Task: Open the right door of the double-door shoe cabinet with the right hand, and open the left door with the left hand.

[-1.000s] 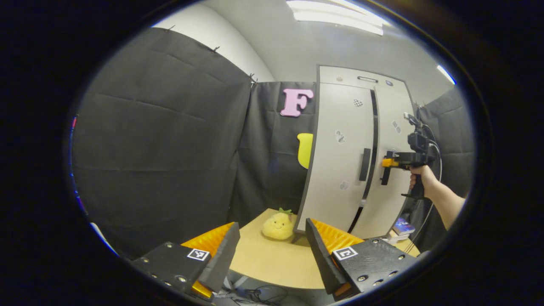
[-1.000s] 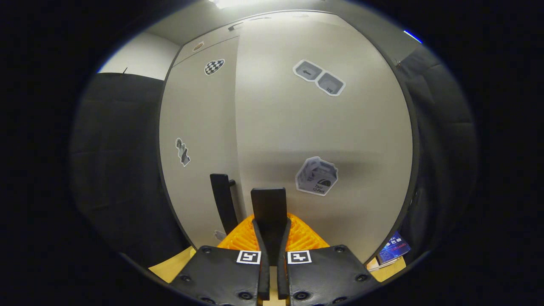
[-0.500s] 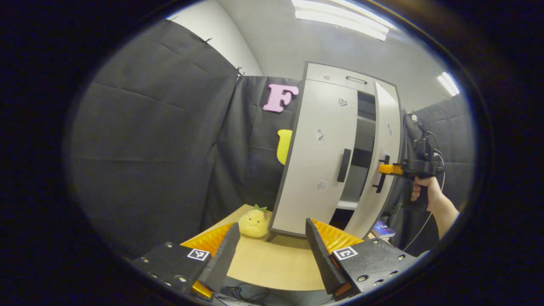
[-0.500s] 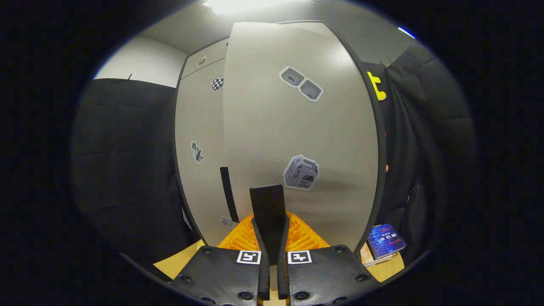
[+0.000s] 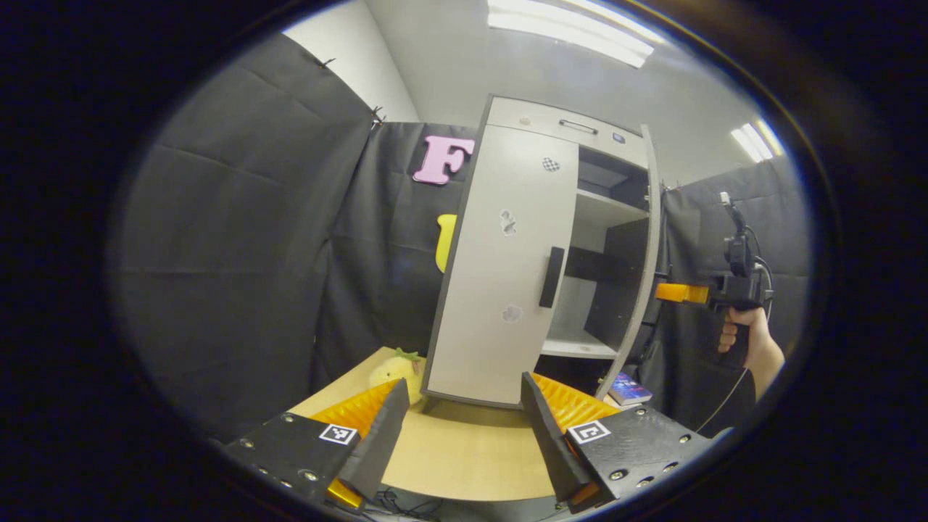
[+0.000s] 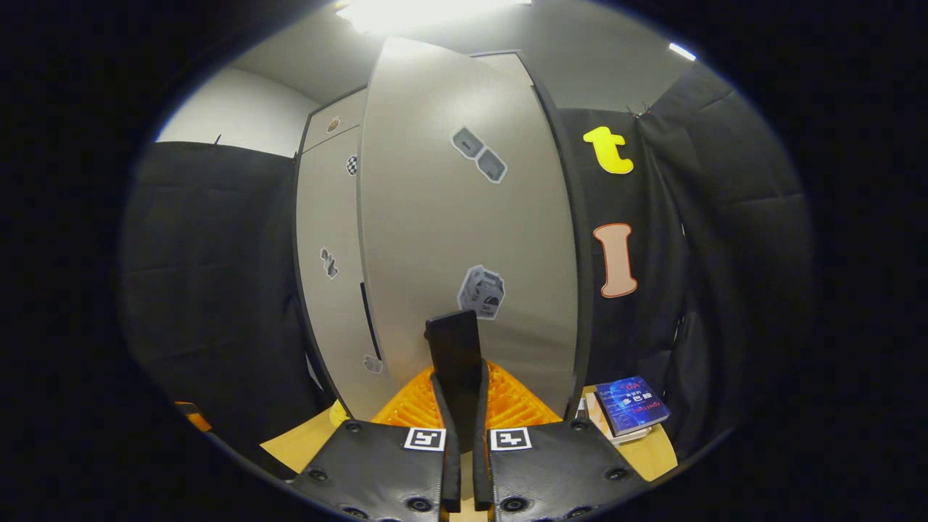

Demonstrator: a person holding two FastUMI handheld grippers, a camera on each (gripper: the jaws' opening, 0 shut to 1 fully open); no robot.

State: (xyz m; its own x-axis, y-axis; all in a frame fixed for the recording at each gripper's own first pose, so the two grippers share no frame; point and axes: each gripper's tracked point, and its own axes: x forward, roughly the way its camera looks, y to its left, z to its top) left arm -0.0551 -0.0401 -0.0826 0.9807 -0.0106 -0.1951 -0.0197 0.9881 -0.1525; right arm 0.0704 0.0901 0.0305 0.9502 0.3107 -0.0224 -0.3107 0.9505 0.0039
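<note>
Left gripper view: the shoe cabinet (image 5: 522, 138) stands on the worktop (image 5: 464, 449). Of two doors, the right door (image 5: 647, 246) is swung open and the left door (image 5: 500, 268) is closed, its handle (image 5: 551, 277) untouched; the left gripper (image 5: 464, 435) hovers, jaws released.

Right gripper view: the right gripper (image 6: 462, 420) has its jaws clenched on the one right handle (image 6: 454, 348).

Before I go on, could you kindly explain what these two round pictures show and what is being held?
A person holds one hand-held gripper in each hand, and each carries a camera looking along its fingers. In the left gripper view, the left hand-held gripper is open and holds nothing. It faces a cabinet on a table, with its left door shut. Farther off, a hand holds the right hand-held gripper. In the right gripper view, that gripper is shut on the right door's handle, and the right door stands open. A book lies beside.
</note>
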